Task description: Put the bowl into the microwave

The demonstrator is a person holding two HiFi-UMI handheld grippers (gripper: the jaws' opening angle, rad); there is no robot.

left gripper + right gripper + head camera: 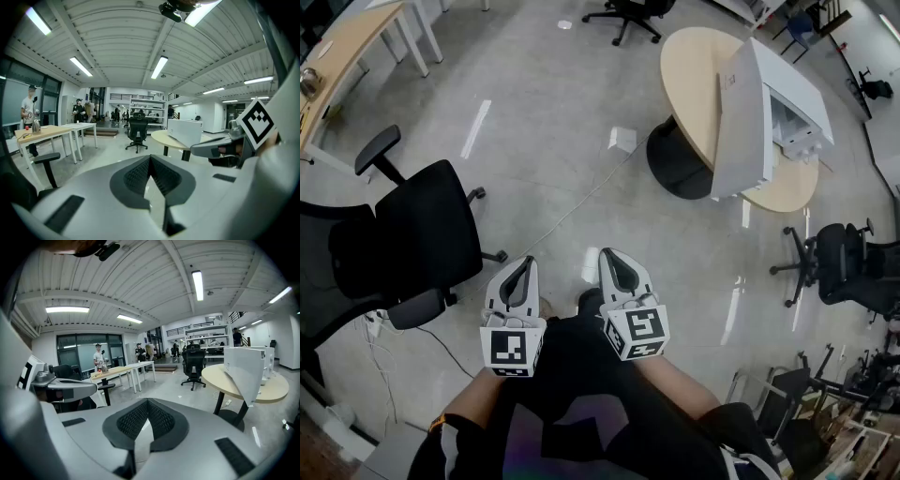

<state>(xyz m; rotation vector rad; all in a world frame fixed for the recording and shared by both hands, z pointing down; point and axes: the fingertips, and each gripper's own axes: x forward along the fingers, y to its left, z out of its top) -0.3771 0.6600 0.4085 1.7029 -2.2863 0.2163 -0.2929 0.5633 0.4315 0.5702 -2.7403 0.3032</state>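
A white microwave (769, 112) stands on a round wooden table (694, 75) at the upper right of the head view. It also shows as a white box in the left gripper view (185, 131) and in the right gripper view (248, 366). No bowl shows in any view. My left gripper (528, 261) and right gripper (607, 253) are held side by side close to the person's body, above the floor and well short of the table. Each has its jaws together with nothing between them (150, 157) (147, 401).
A black office chair (422, 225) stands close on the left. More chairs are at the right (839, 262) and far top (628, 14). A wooden desk (337, 47) is at top left. A cable runs over the floor to a white box (622, 139). People stand far off (98, 357).
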